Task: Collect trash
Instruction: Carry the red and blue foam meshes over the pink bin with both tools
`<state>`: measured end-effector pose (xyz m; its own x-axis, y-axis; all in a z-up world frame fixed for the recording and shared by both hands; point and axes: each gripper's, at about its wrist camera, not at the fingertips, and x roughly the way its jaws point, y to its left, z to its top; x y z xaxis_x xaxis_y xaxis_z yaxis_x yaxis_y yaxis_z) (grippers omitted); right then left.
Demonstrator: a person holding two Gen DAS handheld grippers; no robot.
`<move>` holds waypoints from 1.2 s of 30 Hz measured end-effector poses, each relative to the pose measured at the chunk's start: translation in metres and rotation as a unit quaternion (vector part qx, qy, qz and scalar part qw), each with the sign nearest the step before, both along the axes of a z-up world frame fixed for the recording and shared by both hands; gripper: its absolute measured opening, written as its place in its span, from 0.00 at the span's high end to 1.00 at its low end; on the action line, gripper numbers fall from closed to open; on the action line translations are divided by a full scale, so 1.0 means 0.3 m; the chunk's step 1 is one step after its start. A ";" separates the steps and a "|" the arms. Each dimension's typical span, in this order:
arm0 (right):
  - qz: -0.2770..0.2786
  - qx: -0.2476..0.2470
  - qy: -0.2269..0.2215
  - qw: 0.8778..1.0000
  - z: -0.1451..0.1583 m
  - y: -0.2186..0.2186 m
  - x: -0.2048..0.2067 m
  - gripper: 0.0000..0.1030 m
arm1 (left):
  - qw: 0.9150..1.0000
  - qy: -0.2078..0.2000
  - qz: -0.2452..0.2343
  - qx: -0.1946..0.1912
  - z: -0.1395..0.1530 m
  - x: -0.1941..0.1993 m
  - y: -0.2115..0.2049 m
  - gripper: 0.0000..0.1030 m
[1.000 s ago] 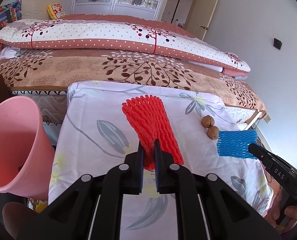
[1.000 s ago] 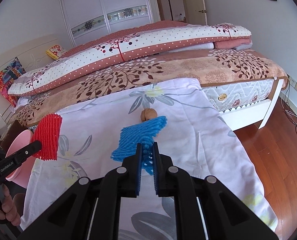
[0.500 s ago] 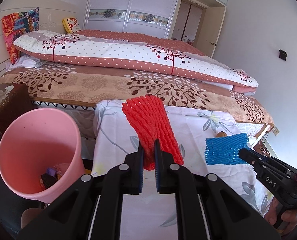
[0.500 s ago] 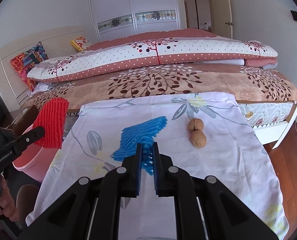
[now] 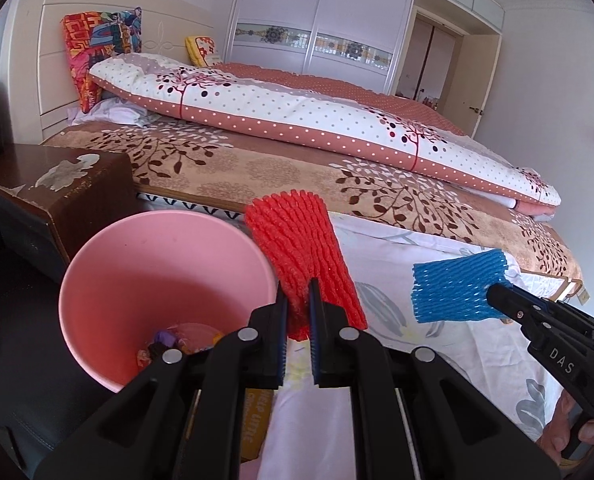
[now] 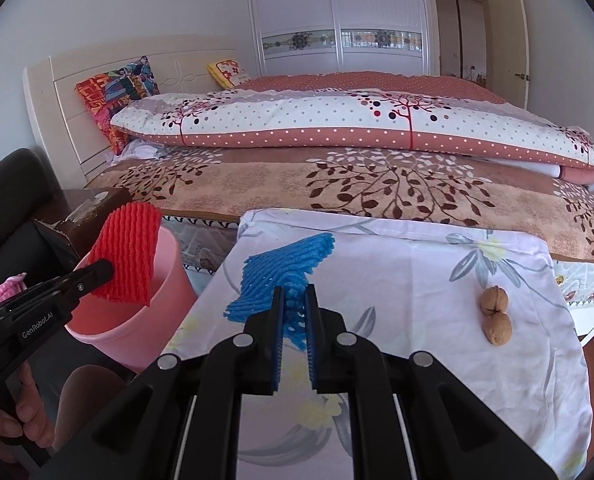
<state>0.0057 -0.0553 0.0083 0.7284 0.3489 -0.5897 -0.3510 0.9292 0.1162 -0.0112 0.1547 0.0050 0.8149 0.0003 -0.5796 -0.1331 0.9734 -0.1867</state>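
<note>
L gripper [image 5: 299,312] clamped on red foam net [image 5: 303,256], pink bin [image 5: 109,280] just below-left of it. R gripper [image 6: 295,312] clamped on blue foam net [image 6: 285,276]. Both nets look light, soft, squashy; edge pinch should suffice.

Your left wrist view looks forward and down along its own fingers, close over the pink bin [image 5: 165,280] at lower left of the frame, with the bed [image 5: 297,168] across the upper half. Your right wrist view faces the same way from further right, over the floral cloth [image 6: 417,280]. Both share the bed, the bin, the cloth, and each other's gripper at a frame edge.
</note>
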 end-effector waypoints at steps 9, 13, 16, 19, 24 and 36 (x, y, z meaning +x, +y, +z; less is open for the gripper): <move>0.049 -0.011 -0.001 0.999 0.009 0.153 0.009 0.91 | 0.998 0.024 0.052 0.006 -0.045 -0.008 0.126 0.92; 0.064 -0.021 -0.004 0.998 0.013 0.210 0.013 0.91 | 0.997 0.035 0.066 0.006 -0.072 -0.004 0.162 0.92; 0.073 -0.027 -0.007 0.997 0.018 0.246 0.016 0.91 | 0.996 0.041 0.074 0.006 -0.090 0.003 0.183 0.92; 0.082 -0.032 -0.009 0.996 0.021 0.282 0.020 0.91 | 0.996 0.048 0.081 0.007 -0.106 0.007 0.203 0.92; 0.096 -0.041 -0.009 0.994 0.017 0.343 0.020 0.91 | 0.994 0.059 0.091 0.009 -0.132 0.018 0.238 0.92; 0.120 -0.052 0.000 0.991 -0.011 0.449 0.035 0.91 | 0.992 0.075 0.106 -0.001 -0.182 0.018 0.304 0.92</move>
<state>0.0160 0.0793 0.0051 0.6313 0.4501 -0.6315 -0.5636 0.8257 0.0251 -0.0056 0.2458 -0.0495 0.7013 0.1607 -0.6946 -0.3605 0.9205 -0.1510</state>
